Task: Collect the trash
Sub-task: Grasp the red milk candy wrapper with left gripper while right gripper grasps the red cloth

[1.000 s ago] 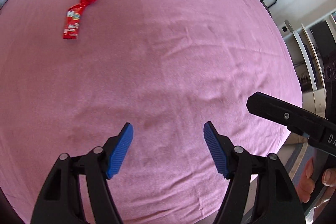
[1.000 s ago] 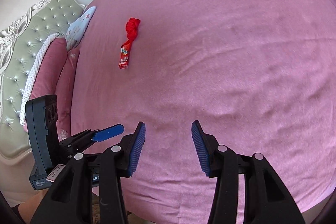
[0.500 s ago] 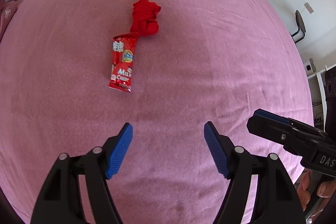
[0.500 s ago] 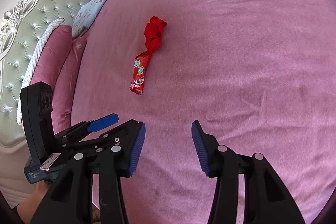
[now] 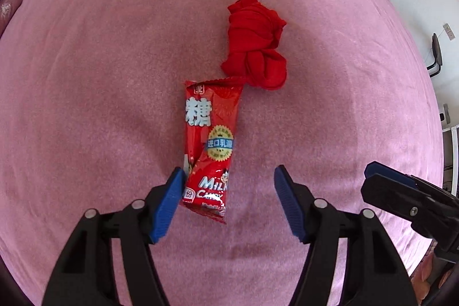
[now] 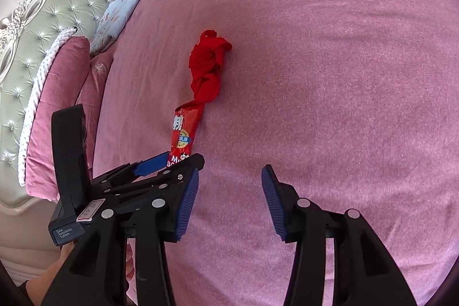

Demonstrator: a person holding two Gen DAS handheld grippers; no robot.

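A red milk candy wrapper (image 5: 210,151) lies flat on the pink bed cover (image 5: 86,76); it also shows in the right wrist view (image 6: 183,135). A knotted red cloth (image 5: 255,48) lies touching its far end, also in the right wrist view (image 6: 208,68). My left gripper (image 5: 226,185) is open, its jaws astride the wrapper's near end, with the left fingertip (image 5: 176,179) right beside it. My right gripper (image 6: 229,182) is open and empty, to the right of the left one and over bare cover.
A tufted green headboard (image 6: 57,13), a pink pillow (image 6: 57,111) and a patterned blue pillow (image 6: 120,10) are at the left. The bed's edge and room furniture (image 5: 436,53) lie at the right.
Both grippers have moved forward over the bed toward the wrapper and cloth. The left gripper's open jaws now reach the wrapper's near end.
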